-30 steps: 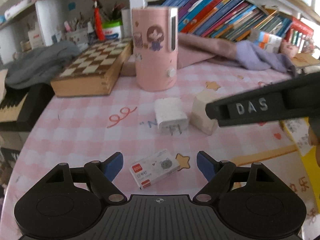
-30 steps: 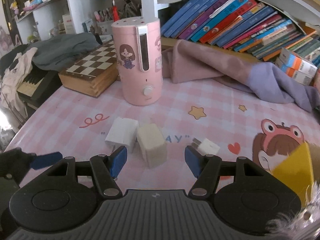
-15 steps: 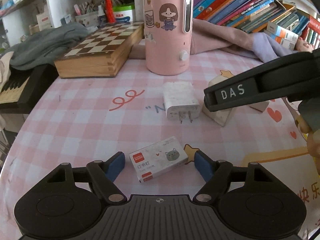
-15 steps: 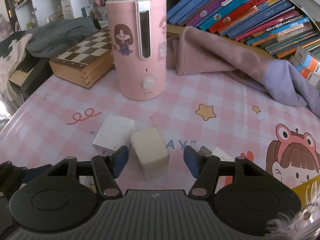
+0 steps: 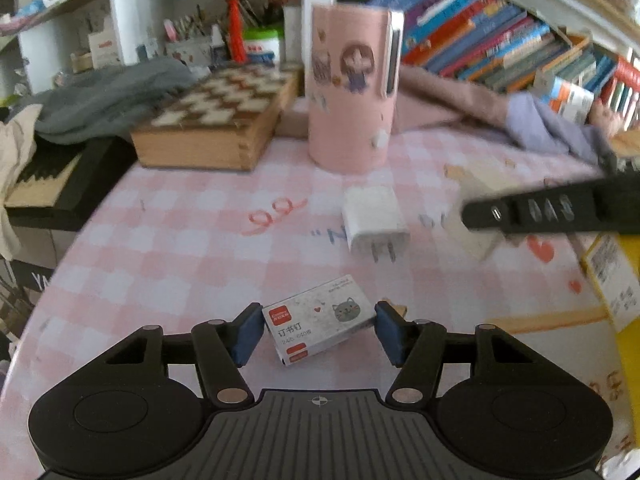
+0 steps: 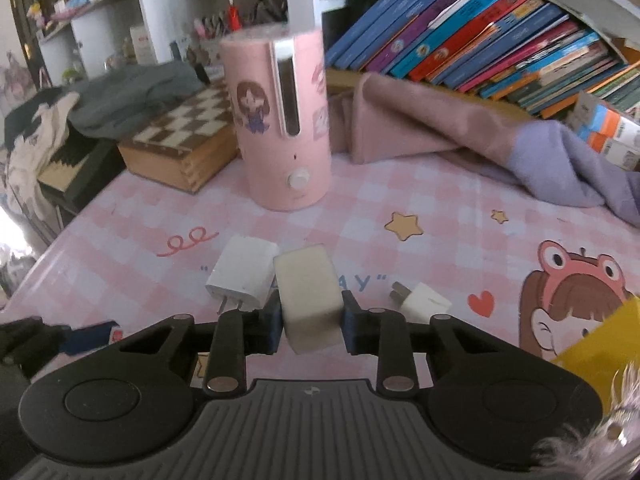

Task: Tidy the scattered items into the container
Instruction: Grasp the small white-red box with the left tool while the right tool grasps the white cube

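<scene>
On the pink checked tablecloth (image 5: 168,240) lies a small staple box (image 5: 320,320) with a cat picture, between the blue pads of my left gripper (image 5: 319,330). The jaws are closing and the pads touch its two end corners. My right gripper (image 6: 310,322) is shut on a cream block (image 6: 310,292), which still rests on the table. A white charger (image 6: 244,276) lies just left of the block and a small white plug (image 6: 424,302) to its right. The yellow container (image 6: 592,344) shows at the right edge. In the left wrist view the right gripper's finger (image 5: 560,214) crosses over the blurred block.
A tall pink humidifier (image 6: 280,120) stands behind the items, with a wooden chessboard box (image 5: 216,132) to its left. A pink and purple cloth (image 6: 440,128) lies at the back right under a shelf of books (image 6: 480,40). Grey clothing (image 5: 104,96) lies at the far left.
The left jaws have closed in from wide apart onto the staple box's ends. The right gripper moved forward over the cream block and its jaws shut on it.
</scene>
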